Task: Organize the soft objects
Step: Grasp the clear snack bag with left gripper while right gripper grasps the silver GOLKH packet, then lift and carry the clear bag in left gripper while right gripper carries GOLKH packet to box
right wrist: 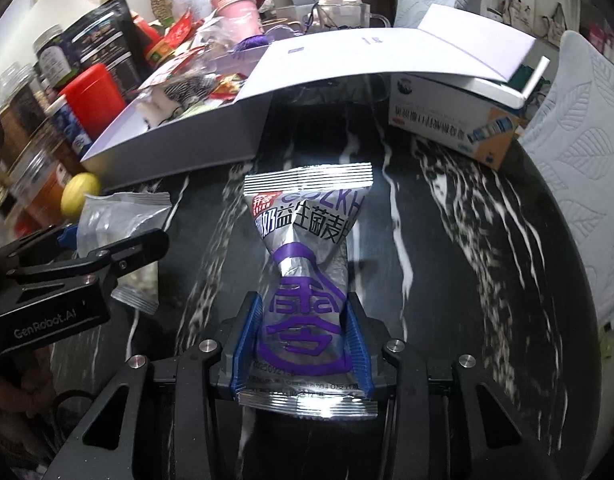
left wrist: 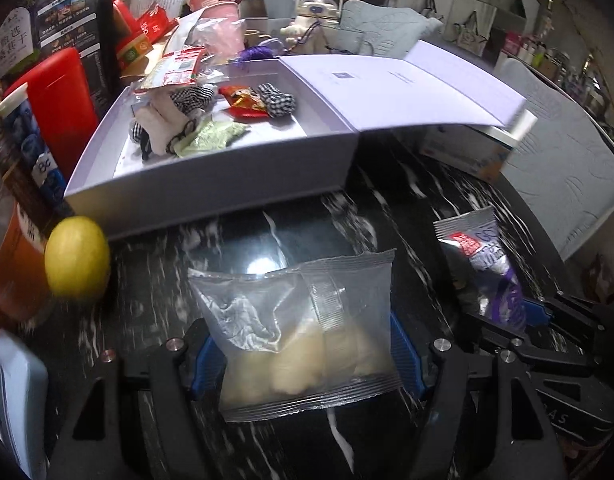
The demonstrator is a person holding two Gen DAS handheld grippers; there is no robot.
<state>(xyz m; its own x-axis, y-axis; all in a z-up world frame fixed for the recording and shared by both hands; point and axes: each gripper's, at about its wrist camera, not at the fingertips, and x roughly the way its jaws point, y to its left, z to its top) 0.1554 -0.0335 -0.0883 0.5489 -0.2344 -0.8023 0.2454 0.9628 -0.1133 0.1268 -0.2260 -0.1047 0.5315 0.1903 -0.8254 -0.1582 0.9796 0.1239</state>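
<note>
My left gripper point(left wrist: 307, 360) is shut on a clear plastic packet point(left wrist: 299, 320) with pale pieces inside, held above the black marble table. My right gripper point(right wrist: 303, 344) is shut on a silver and purple snack packet point(right wrist: 307, 256), squeezed at its middle. That packet and the right gripper show in the left wrist view point(left wrist: 487, 268) at the right. The left gripper and clear packet point(right wrist: 119, 224) show in the right wrist view at the left. An open lavender box point(left wrist: 211, 176) lies behind, holding checkered cloth items point(left wrist: 275, 100), a green pouch point(left wrist: 211, 136) and small wrappers.
A yellow lemon point(left wrist: 77, 262) sits left of the box. A red container point(left wrist: 63, 108), jars and bags crowd the left side. The box lid point(left wrist: 407, 88) rests on a carton point(right wrist: 451, 124) at the right. Quilted cushions point(right wrist: 575, 160) lie at the right.
</note>
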